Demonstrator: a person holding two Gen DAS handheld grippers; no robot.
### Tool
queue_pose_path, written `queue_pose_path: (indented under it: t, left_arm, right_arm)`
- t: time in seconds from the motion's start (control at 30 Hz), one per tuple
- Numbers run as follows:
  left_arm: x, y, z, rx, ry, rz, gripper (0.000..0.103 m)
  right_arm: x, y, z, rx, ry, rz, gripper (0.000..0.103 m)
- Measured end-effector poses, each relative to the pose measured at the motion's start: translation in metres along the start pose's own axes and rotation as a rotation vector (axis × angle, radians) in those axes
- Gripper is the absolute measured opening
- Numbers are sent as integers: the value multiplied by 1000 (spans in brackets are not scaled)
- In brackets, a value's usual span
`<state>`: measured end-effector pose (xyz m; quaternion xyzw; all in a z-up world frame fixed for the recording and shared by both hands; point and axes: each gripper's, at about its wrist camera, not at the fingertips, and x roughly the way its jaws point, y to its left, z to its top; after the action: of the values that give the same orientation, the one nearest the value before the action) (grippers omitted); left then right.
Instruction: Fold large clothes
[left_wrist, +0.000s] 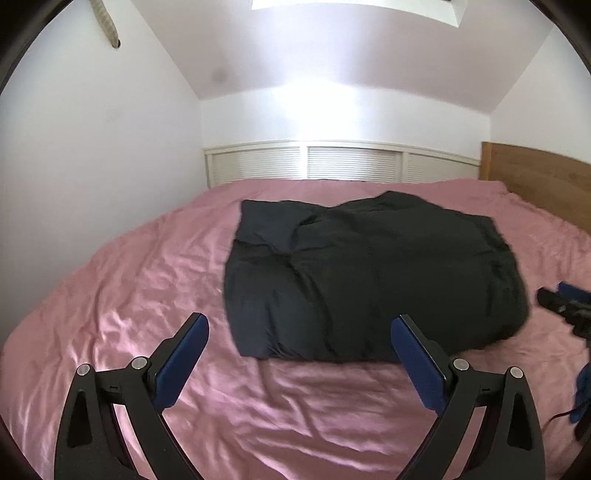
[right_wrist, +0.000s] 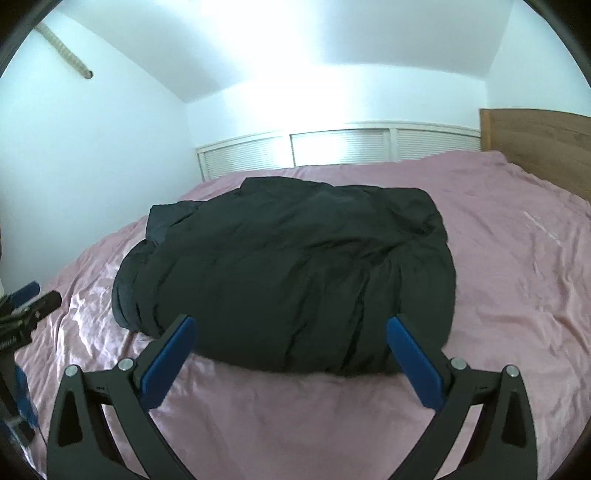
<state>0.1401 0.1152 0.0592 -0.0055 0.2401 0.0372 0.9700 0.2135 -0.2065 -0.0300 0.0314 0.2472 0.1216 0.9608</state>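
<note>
Bulky black padded garment (right_wrist: 288, 273), folded on pink satin bed (right_wrist: 498, 258): soft, slippery; best taken at near edge ahead of both released, empty claws (left_wrist: 299, 332) (right_wrist: 291, 332).

From my left gripper's camera, my right gripper (left_wrist: 565, 306) is cut off by the picture's right edge; only a dark, blurred tip shows, so I cannot tell how its jaws stand. From my right gripper's camera, my left gripper (right_wrist: 29, 302) is likewise clipped at the left edge and blurred. The black garment (right_wrist: 288, 273) hides whatever of the pink bedspread (right_wrist: 517, 258) lies beneath it, and its dark folds merge, so I cannot make out sleeves or collar. The wooden headboard (left_wrist: 539, 181) runs off the right edge. A blue thing (left_wrist: 581, 391) near the right edge is too clipped to identify.
</note>
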Motion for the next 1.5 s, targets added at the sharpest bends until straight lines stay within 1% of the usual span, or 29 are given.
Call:
queue_pose_path:
  t: [0.03,0.13,0.23,0.33,0.43,0.57,0.7,0.87,1.2,1.5]
  left_arm:
    - [-7,-4,0,-9,12,-20,98]
    - [-30,-10,-1,-12,14,-14,98]
    - [-53,-13,-4,-25,19,-28,98]
    - [-72,-16,-12,-22,45,-10,99]
    - [-93,-18,-27,8,61,32,101]
    - [-117,-15,-43,-5,92,35,102]
    - [-145,-12,-53,-10,82,43,102]
    - [-173,-8,-59,-6,59,45,102]
    - [-207,2,-68,-11,21,33,102]
    - [-218,6,-71,-16,13,26,102]
  right_arm:
    - [-7,5,-1,-4,2,-16,103]
    - [-39,19,-7,-12,20,-60,103]
    - [-67,30,-13,-31,28,-104,103]
    - [-99,38,-22,-15,37,-129,103]
    - [-126,44,-33,-14,44,-160,103]
    - [-157,50,-48,-11,49,-182,103]
    - [-187,55,-60,-7,43,-195,103]
    - [-217,58,-66,-5,18,-201,103]
    - [-250,66,-73,-19,-12,-207,103]
    - [-263,69,-76,-22,-23,-216,103]
